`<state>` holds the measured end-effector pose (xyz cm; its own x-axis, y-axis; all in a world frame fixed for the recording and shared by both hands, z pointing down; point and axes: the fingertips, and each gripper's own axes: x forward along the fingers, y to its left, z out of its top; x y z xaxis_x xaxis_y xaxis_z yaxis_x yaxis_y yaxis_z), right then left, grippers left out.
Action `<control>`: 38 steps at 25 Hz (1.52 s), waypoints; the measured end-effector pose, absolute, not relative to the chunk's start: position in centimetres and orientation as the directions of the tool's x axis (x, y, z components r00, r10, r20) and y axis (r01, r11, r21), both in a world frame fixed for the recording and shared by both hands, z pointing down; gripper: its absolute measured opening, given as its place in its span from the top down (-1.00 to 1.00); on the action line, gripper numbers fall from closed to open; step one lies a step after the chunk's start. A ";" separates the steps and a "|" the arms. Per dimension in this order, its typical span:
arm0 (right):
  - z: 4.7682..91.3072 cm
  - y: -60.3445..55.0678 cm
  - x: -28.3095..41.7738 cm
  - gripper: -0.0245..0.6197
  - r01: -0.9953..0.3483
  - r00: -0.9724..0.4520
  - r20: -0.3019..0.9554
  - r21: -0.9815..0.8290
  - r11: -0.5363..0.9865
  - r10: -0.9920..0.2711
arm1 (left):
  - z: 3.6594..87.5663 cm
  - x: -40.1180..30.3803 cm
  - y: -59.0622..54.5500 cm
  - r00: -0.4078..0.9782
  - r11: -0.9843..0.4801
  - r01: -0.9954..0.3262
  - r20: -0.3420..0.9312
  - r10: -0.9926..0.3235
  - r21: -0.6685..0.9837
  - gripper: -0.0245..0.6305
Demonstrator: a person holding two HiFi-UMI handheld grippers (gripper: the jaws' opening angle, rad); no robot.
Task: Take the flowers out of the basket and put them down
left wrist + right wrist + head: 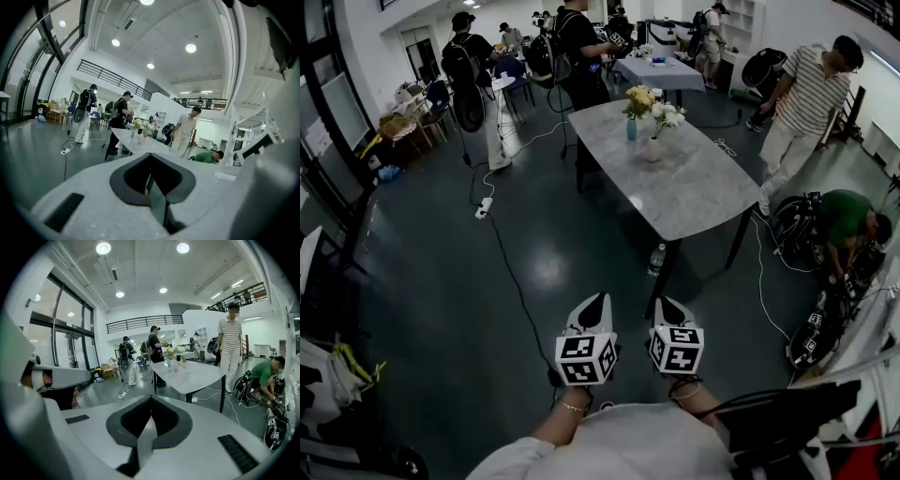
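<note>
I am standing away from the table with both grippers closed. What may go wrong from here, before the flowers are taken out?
1. A black cable runs over the floor from near your feet; you may trip on it while walking to the table.
2. The flowers stand in a blue vase and a pale vase set close together; pulling one bunch may tip the other vase.

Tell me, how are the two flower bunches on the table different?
The yellow bunch has yellow blooms; the white bunch has white ones. The yellow bunch stands in a slim blue vase, the white bunch in a rounder pale vase. Both stand upright, side by side, on the grey table.
</note>
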<state>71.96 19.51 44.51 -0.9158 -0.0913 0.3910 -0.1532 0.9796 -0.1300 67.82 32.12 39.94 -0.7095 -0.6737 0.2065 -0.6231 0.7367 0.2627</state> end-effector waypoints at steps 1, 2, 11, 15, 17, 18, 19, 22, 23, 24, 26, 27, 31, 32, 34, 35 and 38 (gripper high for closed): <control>44.6 19.9 71.7 0.90 -0.157 -0.915 0.391 -0.129 0.979 -0.095 | 40.0 67.5 32.6 -0.709 0.737 -0.623 0.207 -0.674 0.263 0.90; 44.6 20.3 71.4 0.90 -0.162 -0.915 0.391 -0.129 0.978 -0.100 | 40.1 67.2 33.2 -0.709 0.737 -0.623 0.208 -0.673 0.262 0.90; 46.1 22.4 68.9 0.90 -0.174 -0.900 0.423 -0.122 0.977 -0.107 | 42.1 64.7 37.0 -0.722 0.761 -0.583 0.249 -0.646 0.286 0.90; 46.8 22.7 66.3 0.90 -0.173 -0.897 0.429 -0.120 0.978 -0.106 | 42.9 62.4 37.7 -0.724 0.767 -0.573 0.258 -0.639 0.290 0.90; 47.4 22.4 64.9 0.90 -0.173 -0.895 0.433 -0.122 0.977 -0.105 | 43.1 61.1 37.5 -0.728 0.770 -0.573 0.257 -0.636 0.281 0.90; 47.7 22.1 64.1 0.90 -0.172 -0.894 0.435 -0.125 0.977 -0.102 | 43.3 60.4 37.4 -0.731 0.773 -0.572 0.257 -0.632 0.275 0.90; 48.0 21.9 63.2 0.90 -0.168 -0.894 0.438 -0.128 0.977 -0.096 | 43.4 59.6 37.3 -0.735 0.778 -0.568 0.258 -0.627 0.269 0.90; 48.2 21.7 60.2 0.90 -0.142 -0.896 0.439 -0.133 0.981 -0.070 | 43.7 56.9 37.1 -0.747 0.792 -0.549 0.270 -0.608 0.266 0.90; 48.1 21.5 59.1 0.90 -0.134 -0.897 0.438 -0.133 0.982 -0.063 | 43.7 55.9 36.9 -0.749 0.796 -0.543 0.274 -0.603 0.268 0.90; 48.0 21.2 57.9 0.90 -0.128 -0.898 0.436 -0.134 0.983 -0.057 | 43.6 54.9 36.6 -0.751 0.799 -0.538 0.277 -0.599 0.268 0.90; 47.8 20.5 55.4 0.90 -0.118 -0.899 0.435 -0.139 0.983 -0.047 | 43.4 52.8 35.9 -0.755 0.803 -0.533 0.277 -0.594 0.267 0.90; 47.8 20.2 54.3 0.90 -0.113 -0.899 0.435 -0.139 0.984 -0.042 | 43.2 51.8 35.6 -0.757 0.804 -0.532 0.277 -0.592 0.265 0.90; 47.7 18.8 50.1 0.90 -0.096 -0.901 0.434 -0.143 0.985 -0.025 | 43.0 47.9 34.1 -0.761 0.808 -0.532 0.278 -0.587 0.252 0.90; 47.6 18.4 49.1 0.90 -0.093 -0.902 0.431 -0.144 0.985 -0.022 | 42.9 46.9 33.6 -0.762 0.810 -0.530 0.278 -0.585 0.251 0.90; 47.3 17.5 47.0 0.90 -0.087 -0.905 0.425 -0.144 0.986 -0.018 | 42.6 44.8 32.8 -0.765 0.812 -0.528 0.278 -0.581 0.248 0.90; 47.2 17.0 46.0 0.90 -0.086 -0.906 0.424 -0.143 0.986 -0.017 | 42.5 43.8 32.4 -0.765 0.813 -0.528 0.278 -0.581 0.246 0.90; 47.3 15.7 43.4 0.90 -0.089 -0.903 0.429 -0.141 0.986 -0.020 | 42.6 41.4 31.2 -0.761 0.811 -0.531 0.283 -0.584 0.245 0.90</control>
<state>43.37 15.68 47.26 -0.9032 -0.0202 0.4287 -0.0891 0.9860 -0.1412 41.40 31.24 42.60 -0.7609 -0.5839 0.2829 -0.5313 0.8110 0.2449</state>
